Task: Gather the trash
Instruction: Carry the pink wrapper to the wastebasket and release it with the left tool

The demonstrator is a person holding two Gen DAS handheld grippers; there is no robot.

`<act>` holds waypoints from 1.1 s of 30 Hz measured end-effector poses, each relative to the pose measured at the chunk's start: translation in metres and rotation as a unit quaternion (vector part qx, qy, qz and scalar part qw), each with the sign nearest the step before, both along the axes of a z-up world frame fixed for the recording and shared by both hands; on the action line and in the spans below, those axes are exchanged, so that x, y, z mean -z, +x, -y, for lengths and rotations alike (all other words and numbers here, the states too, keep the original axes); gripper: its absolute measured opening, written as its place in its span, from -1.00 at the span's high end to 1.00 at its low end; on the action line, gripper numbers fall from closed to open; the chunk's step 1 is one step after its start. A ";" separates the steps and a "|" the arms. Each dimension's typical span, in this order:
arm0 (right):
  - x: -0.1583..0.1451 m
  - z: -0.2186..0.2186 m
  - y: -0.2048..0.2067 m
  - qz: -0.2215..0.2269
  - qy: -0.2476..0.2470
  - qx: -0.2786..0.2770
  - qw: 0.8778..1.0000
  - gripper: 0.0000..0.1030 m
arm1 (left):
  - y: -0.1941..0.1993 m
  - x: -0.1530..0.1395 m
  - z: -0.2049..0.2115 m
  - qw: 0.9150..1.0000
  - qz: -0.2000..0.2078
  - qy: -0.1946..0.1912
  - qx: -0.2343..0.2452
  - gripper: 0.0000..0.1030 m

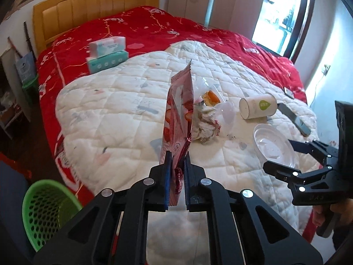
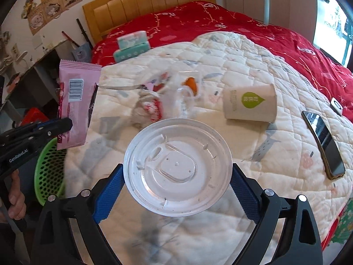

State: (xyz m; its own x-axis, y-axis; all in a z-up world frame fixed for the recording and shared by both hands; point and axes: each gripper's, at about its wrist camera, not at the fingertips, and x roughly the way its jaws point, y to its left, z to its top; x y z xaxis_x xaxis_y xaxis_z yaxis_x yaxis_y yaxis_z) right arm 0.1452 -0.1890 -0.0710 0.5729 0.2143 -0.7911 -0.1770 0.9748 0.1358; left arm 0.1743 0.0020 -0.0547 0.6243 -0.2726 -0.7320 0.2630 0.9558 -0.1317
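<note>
My left gripper [image 1: 176, 156] is squeezing the bottom end of a pink strawberry snack wrapper [image 1: 179, 112], with its jaws nearly together. The wrapper is standing up on end, its long side pointing up and away from me, over the near edge of the bed [image 1: 136, 26]. My right gripper [image 2: 176, 190] is holding a clear round plastic lid [image 2: 177, 167] by its two sides, jaws wide. The lid is lying nearly flat, top face up.

A green basket [image 1: 47, 207] is sitting low by the bed's near left corner. Farther in, on the white quilt [image 1: 106, 110], crumpled wrappers [image 1: 205, 123] are piling up in the middle. A paper cup [image 2: 250, 103] is lying on its side, mouth toward the right edge.

Only my right camera is showing the wrapper's barcode side and the whole phone [image 2: 323, 145]. My left camera is seeing the wrapper edge-on.
</note>
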 end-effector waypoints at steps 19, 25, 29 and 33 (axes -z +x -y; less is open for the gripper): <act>-0.027 -0.090 -0.038 0.024 0.024 -0.090 0.995 -0.74 | -0.091 -0.010 -0.117 0.993 0.003 -0.005 -0.120 0.83; -0.031 -0.122 -0.043 0.025 0.027 -0.120 0.992 -0.74 | -0.103 0.006 -0.153 0.987 -0.018 -0.010 -0.160 0.83; -0.034 -0.138 -0.044 0.027 0.027 -0.136 0.990 -0.74 | -0.110 0.019 -0.177 0.982 -0.036 -0.016 -0.186 0.82; -0.035 -0.153 -0.045 0.025 0.029 -0.148 0.988 -0.74 | -0.116 0.028 -0.191 0.978 -0.045 -0.015 -0.202 0.81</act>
